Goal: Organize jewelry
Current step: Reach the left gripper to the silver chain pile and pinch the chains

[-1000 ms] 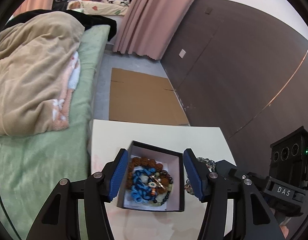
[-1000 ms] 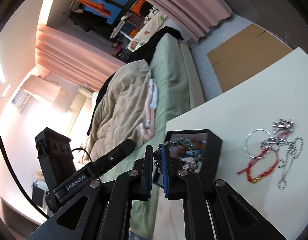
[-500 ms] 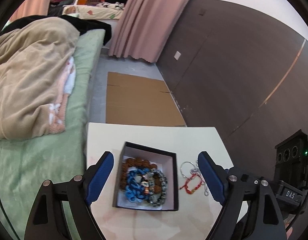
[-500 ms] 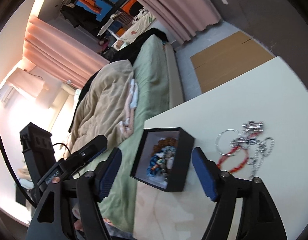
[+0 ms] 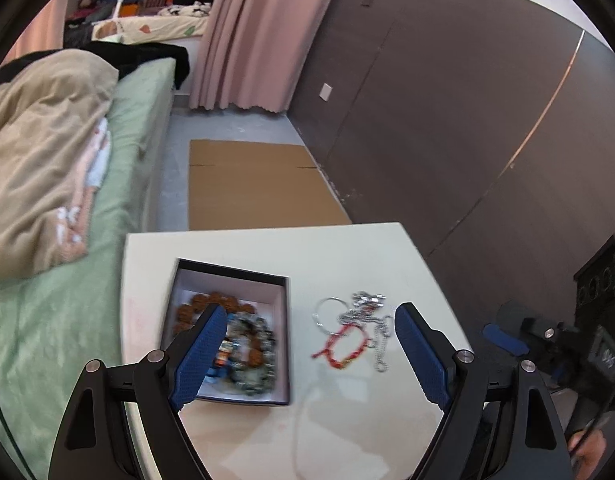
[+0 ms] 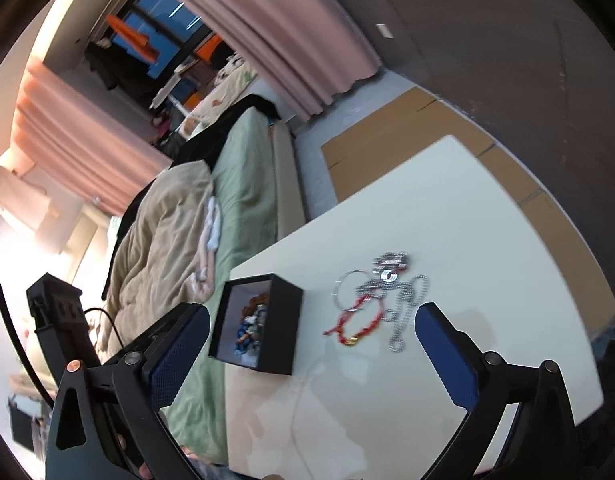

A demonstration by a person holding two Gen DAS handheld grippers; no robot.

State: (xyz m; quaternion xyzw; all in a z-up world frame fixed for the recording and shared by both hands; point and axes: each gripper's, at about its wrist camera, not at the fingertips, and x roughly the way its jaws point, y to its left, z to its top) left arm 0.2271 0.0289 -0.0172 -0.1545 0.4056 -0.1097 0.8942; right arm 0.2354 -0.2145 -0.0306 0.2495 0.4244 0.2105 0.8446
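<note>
Hovering over the white surface (image 5: 347, 252), the left claw (image 5: 307, 356) stands wide with nothing pressed between its blue pads; the loose jewelry shows in the gap. The right claw (image 6: 311, 356) is spread wide too, its jaws having just been opening, and it grips nothing. In the left wrist view the left pad overlaps the black box (image 5: 285, 320), which sits on the surface near the edge beside the bed and holds a heap of beaded bracelets (image 5: 251, 344). Just beside the box, apart from it, lies a tangle: a red cord bracelet (image 5: 339, 346), a thin silver ring (image 5: 327, 312) and a silver ball chain (image 6: 407, 312). Beyond the surface a flat cardboard sheet (image 5: 251, 184) lies on the floor. To the left is the bed (image 5: 67, 300) with a beige blanket (image 5: 39, 160), and a pink curtain (image 5: 263, 36) hangs at the back.
</note>
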